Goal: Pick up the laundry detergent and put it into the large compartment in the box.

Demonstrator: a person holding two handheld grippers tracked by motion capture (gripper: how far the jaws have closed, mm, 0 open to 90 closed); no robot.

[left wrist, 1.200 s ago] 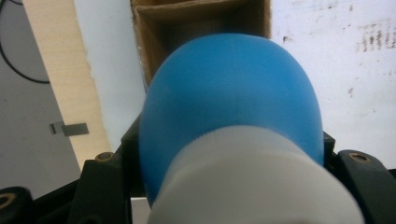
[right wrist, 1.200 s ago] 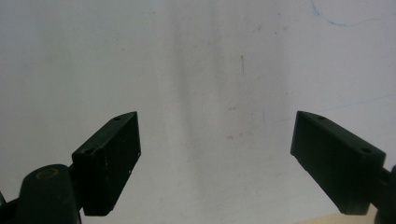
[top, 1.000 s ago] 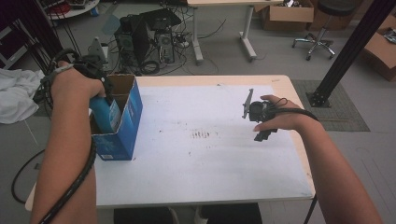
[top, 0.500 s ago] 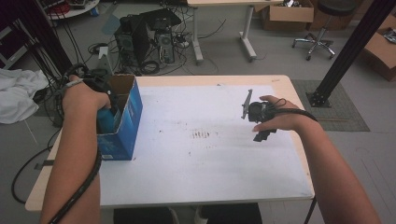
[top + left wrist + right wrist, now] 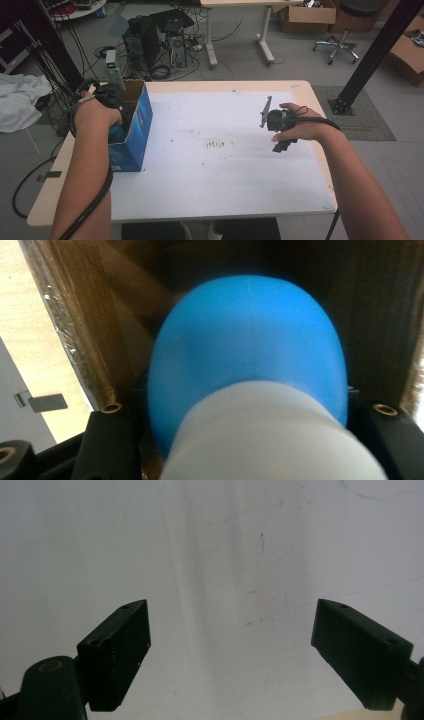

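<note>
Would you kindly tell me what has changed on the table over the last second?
The left gripper, shut on a blue and white object, has gone down into the blue cardboard box, and the left hand has sunk with it. Nothing was taken hold of or let go. The right gripper stayed open above the white table cover, and the box kept its place.
</note>
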